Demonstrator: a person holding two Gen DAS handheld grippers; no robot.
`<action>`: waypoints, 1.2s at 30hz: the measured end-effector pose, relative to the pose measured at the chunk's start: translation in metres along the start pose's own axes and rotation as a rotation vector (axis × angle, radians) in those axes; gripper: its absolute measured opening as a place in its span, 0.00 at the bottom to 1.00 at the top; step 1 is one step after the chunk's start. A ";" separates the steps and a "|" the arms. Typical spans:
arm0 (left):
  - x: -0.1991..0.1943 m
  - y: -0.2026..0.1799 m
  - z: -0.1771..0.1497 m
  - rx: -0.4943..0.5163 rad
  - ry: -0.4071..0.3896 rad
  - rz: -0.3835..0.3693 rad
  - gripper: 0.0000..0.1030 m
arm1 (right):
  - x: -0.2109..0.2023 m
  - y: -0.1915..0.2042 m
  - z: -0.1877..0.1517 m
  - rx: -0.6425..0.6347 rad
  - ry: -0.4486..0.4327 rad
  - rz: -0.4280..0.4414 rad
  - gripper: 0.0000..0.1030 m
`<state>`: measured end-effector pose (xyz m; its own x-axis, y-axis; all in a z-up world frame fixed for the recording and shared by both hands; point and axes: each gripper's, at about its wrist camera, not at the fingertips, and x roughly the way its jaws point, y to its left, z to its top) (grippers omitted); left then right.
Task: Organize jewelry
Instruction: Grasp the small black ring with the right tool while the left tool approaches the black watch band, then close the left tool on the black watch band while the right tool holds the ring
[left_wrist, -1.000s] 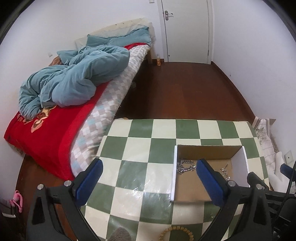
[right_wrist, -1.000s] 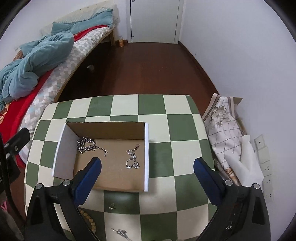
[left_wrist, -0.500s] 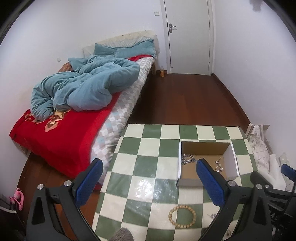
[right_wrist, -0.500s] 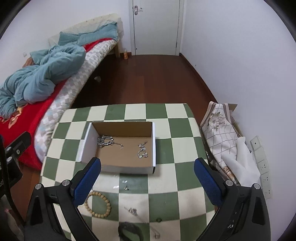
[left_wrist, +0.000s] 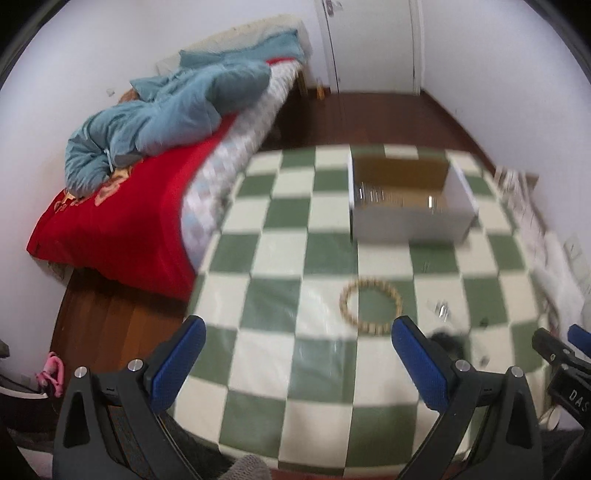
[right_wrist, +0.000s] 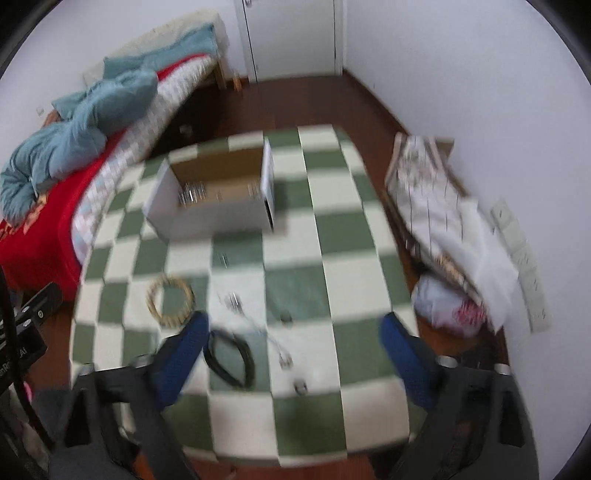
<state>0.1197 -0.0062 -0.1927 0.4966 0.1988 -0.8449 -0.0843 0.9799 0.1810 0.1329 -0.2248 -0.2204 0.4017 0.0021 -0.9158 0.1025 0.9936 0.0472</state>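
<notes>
**Two empty grippers over a table of loose jewelry**

Both grippers hang above the checked table (left_wrist: 266, 258) with jaws spread wide and nothing between them. The left gripper (left_wrist: 299, 354) sits over the near left part of the cloth; the right gripper (right_wrist: 295, 350) sits over the near middle. Both views are blurred, the right one more so.

A white box (left_wrist: 410, 221) with a brown cardboard inside stands on the far half of the table. Silver chains (left_wrist: 369, 194) lie on its floor toward the left wall, and another small silver piece (left_wrist: 430, 201) glints nearer the right wall; their exact form is too smeared to tell.

Outside the box, on the near half, lies a bead bracelet (left_wrist: 370, 306), a closed ring flat on the cloth, just ahead of the left gripper's right finger. In the right view a black band (right_wrist: 231, 360) lies just beside that gripper's left finger, and a thin silver chain (right_wrist: 258, 325) trails to its right. A small silver piece (right_wrist: 301, 387) lies nearer the table edge.

A bed (left_wrist: 122, 221) with a red cover and a blue quilt (left_wrist: 166, 118) stands left of the table.
</notes>
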 end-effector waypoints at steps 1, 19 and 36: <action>0.007 -0.005 -0.007 0.008 0.013 0.002 1.00 | 0.010 -0.005 -0.009 0.005 0.025 0.002 0.64; 0.077 -0.061 -0.041 -0.096 0.258 -0.266 0.82 | 0.088 -0.012 -0.067 -0.015 0.071 0.022 0.12; 0.083 -0.090 -0.051 0.132 0.202 -0.194 0.04 | 0.087 -0.024 -0.064 0.002 0.060 0.021 0.12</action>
<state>0.1245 -0.0770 -0.3045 0.3098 0.0205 -0.9506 0.1151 0.9916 0.0589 0.1071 -0.2416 -0.3268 0.3488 0.0301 -0.9367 0.0963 0.9930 0.0678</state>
